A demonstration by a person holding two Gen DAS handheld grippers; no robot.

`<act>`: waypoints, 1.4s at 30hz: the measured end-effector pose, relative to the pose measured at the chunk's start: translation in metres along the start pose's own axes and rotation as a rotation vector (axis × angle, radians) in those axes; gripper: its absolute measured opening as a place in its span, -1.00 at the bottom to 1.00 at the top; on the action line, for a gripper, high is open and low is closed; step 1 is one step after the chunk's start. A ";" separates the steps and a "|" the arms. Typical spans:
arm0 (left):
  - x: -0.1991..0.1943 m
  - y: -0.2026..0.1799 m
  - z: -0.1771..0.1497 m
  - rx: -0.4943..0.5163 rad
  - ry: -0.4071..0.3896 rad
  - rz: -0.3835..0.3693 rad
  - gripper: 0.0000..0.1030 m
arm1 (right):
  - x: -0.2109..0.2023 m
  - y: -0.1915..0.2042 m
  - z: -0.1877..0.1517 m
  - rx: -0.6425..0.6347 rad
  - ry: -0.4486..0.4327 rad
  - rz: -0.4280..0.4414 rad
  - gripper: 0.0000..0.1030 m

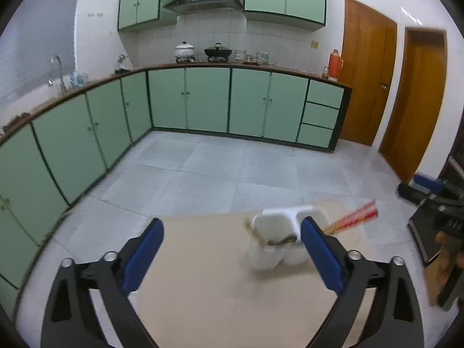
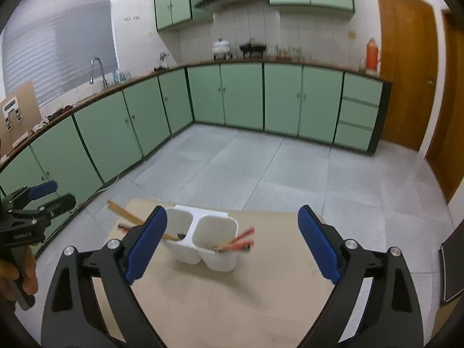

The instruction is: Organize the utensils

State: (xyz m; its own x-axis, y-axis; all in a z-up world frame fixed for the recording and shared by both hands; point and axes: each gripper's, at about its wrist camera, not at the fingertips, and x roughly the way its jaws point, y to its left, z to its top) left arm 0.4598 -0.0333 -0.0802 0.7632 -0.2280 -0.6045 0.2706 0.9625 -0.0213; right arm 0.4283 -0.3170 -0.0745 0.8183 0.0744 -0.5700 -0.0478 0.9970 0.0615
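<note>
A white two-compartment utensil holder stands on a beige table. Red chopsticks lean in its right compartment; wooden chopsticks lean out of its left one. In the left wrist view the holder shows with red chopsticks sticking out to the right. My left gripper is open and empty above the table, the holder just inside its right finger. My right gripper is open and empty, with the holder between its fingers further ahead. The left gripper also shows at the right wrist view's left edge.
Green floor cabinets with a worktop run along the back and left walls, across a grey tiled floor. Wooden doors stand at the right. A dark object sits right of the table.
</note>
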 end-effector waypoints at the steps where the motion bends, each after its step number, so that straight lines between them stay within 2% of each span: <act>1: -0.010 -0.001 -0.011 0.012 -0.001 0.013 0.88 | -0.009 0.003 -0.008 -0.011 -0.008 -0.004 0.76; 6: -0.062 -0.002 -0.062 0.010 -0.030 0.054 0.88 | -0.067 0.024 -0.070 -0.058 -0.070 -0.074 0.89; 11: -0.129 -0.002 -0.116 -0.062 -0.100 0.085 0.88 | -0.119 0.042 -0.131 -0.001 -0.098 -0.149 0.89; 14: -0.161 -0.005 -0.145 -0.085 -0.103 0.067 0.88 | -0.143 0.051 -0.155 0.041 -0.085 -0.155 0.89; 18: -0.196 -0.015 -0.174 -0.072 -0.118 0.095 0.88 | -0.177 0.067 -0.180 0.058 -0.082 -0.150 0.89; 22: -0.228 -0.017 -0.194 -0.084 -0.098 0.104 0.88 | -0.206 0.081 -0.196 0.045 -0.074 -0.155 0.89; 25: -0.256 -0.025 -0.205 -0.074 -0.111 0.126 0.88 | -0.231 0.090 -0.205 0.036 -0.102 -0.188 0.89; 29: -0.290 -0.036 -0.218 -0.073 -0.119 0.114 0.88 | -0.266 0.099 -0.216 0.033 -0.127 -0.186 0.89; 32: -0.319 -0.042 -0.231 -0.067 -0.145 0.133 0.88 | -0.295 0.103 -0.225 0.033 -0.160 -0.189 0.89; 37: -0.361 -0.046 -0.254 -0.064 -0.201 0.118 0.88 | -0.334 0.114 -0.240 0.046 -0.182 -0.182 0.89; 42: -0.389 -0.043 -0.268 -0.091 -0.204 0.175 0.88 | -0.363 0.126 -0.255 0.046 -0.200 -0.176 0.89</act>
State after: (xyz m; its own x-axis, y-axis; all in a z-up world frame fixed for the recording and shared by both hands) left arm -0.0059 0.0532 -0.0575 0.8985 -0.0732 -0.4328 0.0774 0.9970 -0.0079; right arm -0.0204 -0.2126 -0.0687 0.9088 -0.1105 -0.4024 0.1274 0.9917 0.0155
